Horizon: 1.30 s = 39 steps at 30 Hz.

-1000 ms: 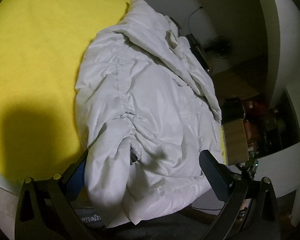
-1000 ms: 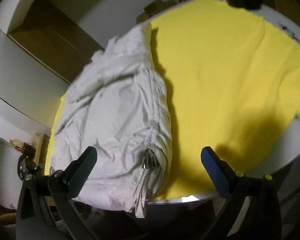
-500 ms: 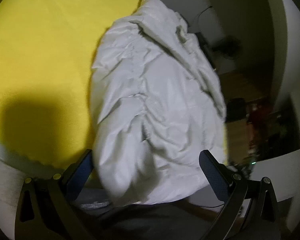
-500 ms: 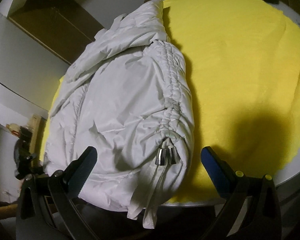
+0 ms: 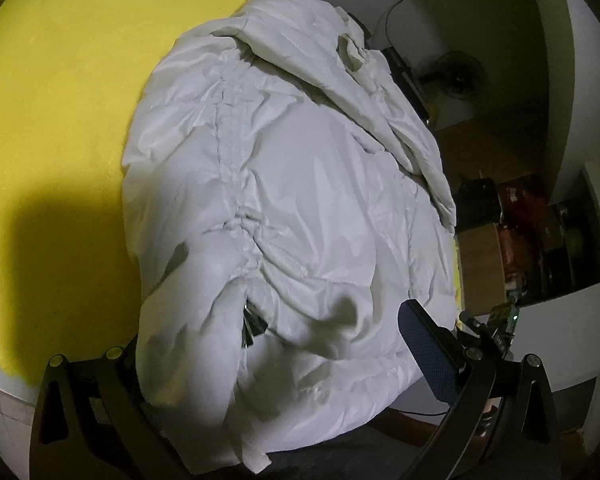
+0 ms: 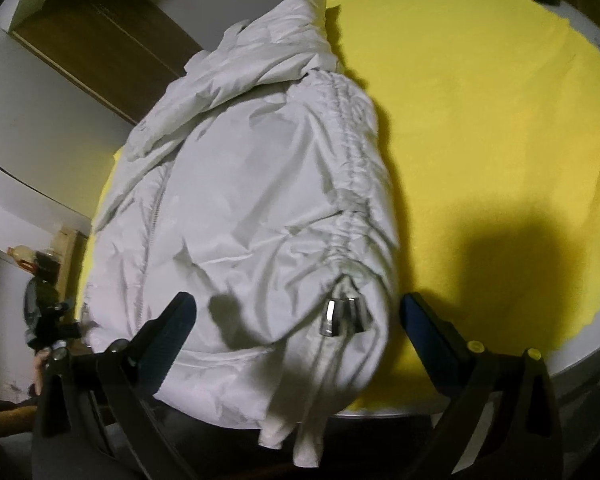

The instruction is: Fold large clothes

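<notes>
The jacket (image 5: 300,208), puffy, light and likely slippery, lies bunched at the yellow tabletop's (image 6: 480,120) near edge. Both the left gripper (image 5: 268,344) and right gripper (image 6: 296,320) gape wide, empty. The hem by the toggles (image 6: 342,312) looks best to pinch.

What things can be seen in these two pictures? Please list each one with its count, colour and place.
Jacket: one, white, puffy, lying on the yellow cloth, its near end hanging over the table edge.
Metal cord ends: two, silver, at the near end of the jacket's gathered seam.
Yellow cloth: one, covering the round table top.
Table: one, white rim showing past the cloth.
Fan: one, dark, on the floor beyond the table.
Cardboard box: one, brown, beside the table.
Left gripper: one, black, jaws open, straddling the jacket's near end.
Right gripper: one, black, jaws open, over the same end.
</notes>
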Each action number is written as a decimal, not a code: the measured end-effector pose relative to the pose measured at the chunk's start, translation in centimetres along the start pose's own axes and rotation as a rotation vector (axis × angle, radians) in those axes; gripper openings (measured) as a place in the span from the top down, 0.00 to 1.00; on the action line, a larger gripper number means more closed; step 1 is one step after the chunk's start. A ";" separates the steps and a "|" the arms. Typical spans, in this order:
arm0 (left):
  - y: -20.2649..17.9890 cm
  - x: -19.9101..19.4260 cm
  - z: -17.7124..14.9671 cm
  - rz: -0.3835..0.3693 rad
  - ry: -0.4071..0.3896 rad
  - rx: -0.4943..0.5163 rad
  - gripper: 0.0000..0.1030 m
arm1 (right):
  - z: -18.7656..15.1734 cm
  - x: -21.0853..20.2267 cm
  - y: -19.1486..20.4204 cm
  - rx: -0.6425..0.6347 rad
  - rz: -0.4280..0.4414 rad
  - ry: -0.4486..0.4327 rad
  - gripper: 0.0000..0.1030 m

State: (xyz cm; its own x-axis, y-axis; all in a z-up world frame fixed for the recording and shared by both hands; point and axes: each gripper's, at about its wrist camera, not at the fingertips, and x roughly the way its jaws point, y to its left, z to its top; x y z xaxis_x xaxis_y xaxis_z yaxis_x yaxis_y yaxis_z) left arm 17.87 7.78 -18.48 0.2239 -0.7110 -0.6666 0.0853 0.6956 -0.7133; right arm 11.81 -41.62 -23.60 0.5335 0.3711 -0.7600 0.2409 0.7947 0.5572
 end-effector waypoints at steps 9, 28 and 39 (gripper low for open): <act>-0.9 -0.9 0.7 -0.070 -0.042 -0.001 0.00 | 0.9 0.9 -0.3 0.042 0.064 0.013 0.38; -0.3 -1.3 0.4 0.029 -0.040 0.062 0.87 | 0.7 -0.7 1.9 -0.036 0.061 -0.067 0.89; -1.0 -3.5 -1.0 -0.010 -0.069 0.057 0.87 | 0.0 -3.3 3.0 -0.100 0.066 -0.131 0.92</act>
State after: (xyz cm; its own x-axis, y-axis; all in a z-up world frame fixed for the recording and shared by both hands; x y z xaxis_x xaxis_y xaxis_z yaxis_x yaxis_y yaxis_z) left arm 15.99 9.49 -15.62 0.2885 -0.7109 -0.6414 0.1429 0.6944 -0.7053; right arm 10.80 -40.47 -19.46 0.6479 0.3640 -0.6691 0.1234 0.8167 0.5637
